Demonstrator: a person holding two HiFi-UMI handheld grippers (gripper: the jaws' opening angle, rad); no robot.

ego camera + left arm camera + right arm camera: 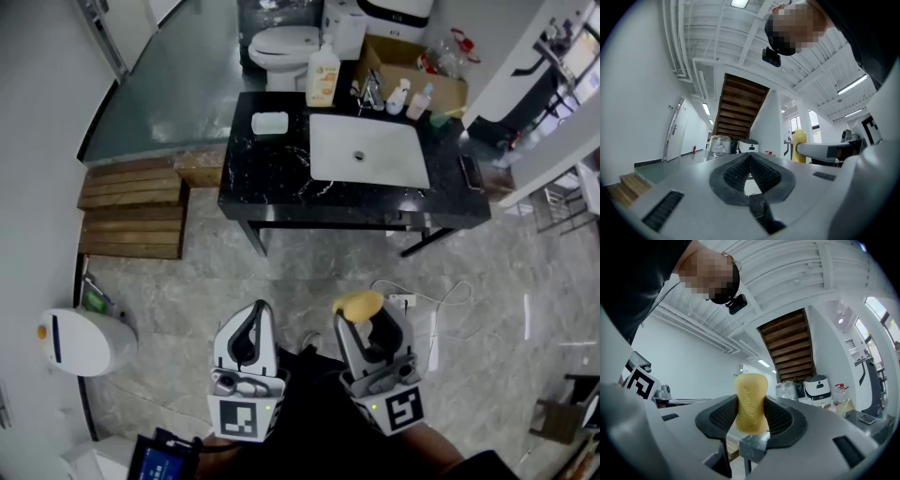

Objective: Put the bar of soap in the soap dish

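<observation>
A yellow bar of soap stands upright between the ribbed pads of my right gripper, which is shut on it. From the head view the soap sticks out at the tip of the right gripper, held low over the floor, well short of the counter. The white soap dish sits empty on the black counter, left of the white sink. My left gripper is beside the right one, its jaws shut with nothing between them.
A yellow bottle, a faucet and small bottles stand at the counter's back edge. A phone lies on its right end. A toilet stands behind, wooden steps at the left, a white robot vacuum base near left.
</observation>
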